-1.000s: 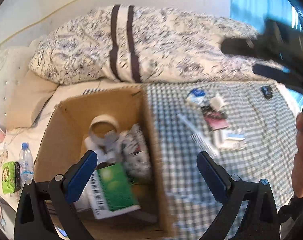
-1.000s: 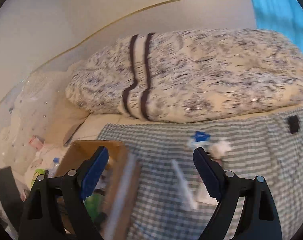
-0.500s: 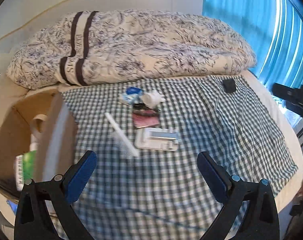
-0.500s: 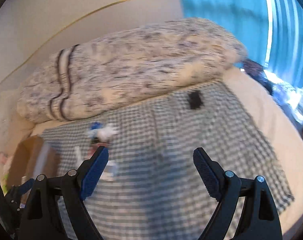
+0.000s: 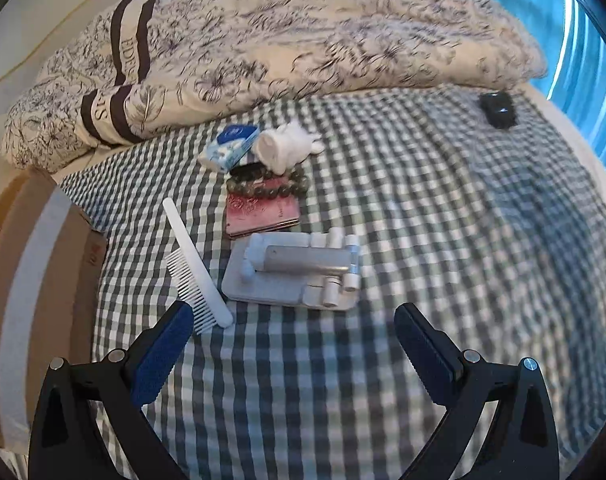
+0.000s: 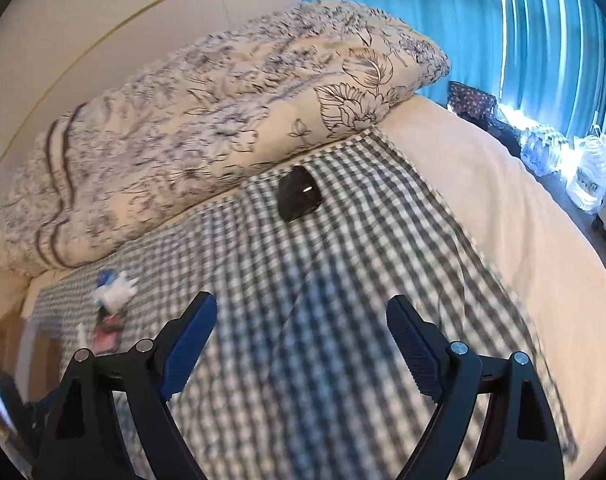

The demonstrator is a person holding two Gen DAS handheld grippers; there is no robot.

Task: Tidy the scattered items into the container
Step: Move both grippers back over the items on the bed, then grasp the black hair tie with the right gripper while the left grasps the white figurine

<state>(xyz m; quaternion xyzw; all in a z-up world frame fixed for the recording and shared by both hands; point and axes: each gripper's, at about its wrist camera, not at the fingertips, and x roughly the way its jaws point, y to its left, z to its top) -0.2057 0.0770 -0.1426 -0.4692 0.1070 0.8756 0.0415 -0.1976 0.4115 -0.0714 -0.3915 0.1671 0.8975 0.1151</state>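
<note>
Checked cloth (image 5: 423, 208) under spread left gripper (image 5: 293, 344)

Each tool (image 5: 293, 340) (image 6: 301, 334) has black angular arms, blue ribbed pads (image 5: 161, 360) and silver screws.

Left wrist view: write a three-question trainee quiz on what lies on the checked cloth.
1. True or false: the white comb lies left of the grey tray.
2. What rests on the pink card? A. bead bracelet B. scissors C. spoon
3. Fill in: both the left gripper and the right gripper are ____ and hold nothing.

Key: 1 true; 2 A, the bead bracelet; 3 open.
</note>
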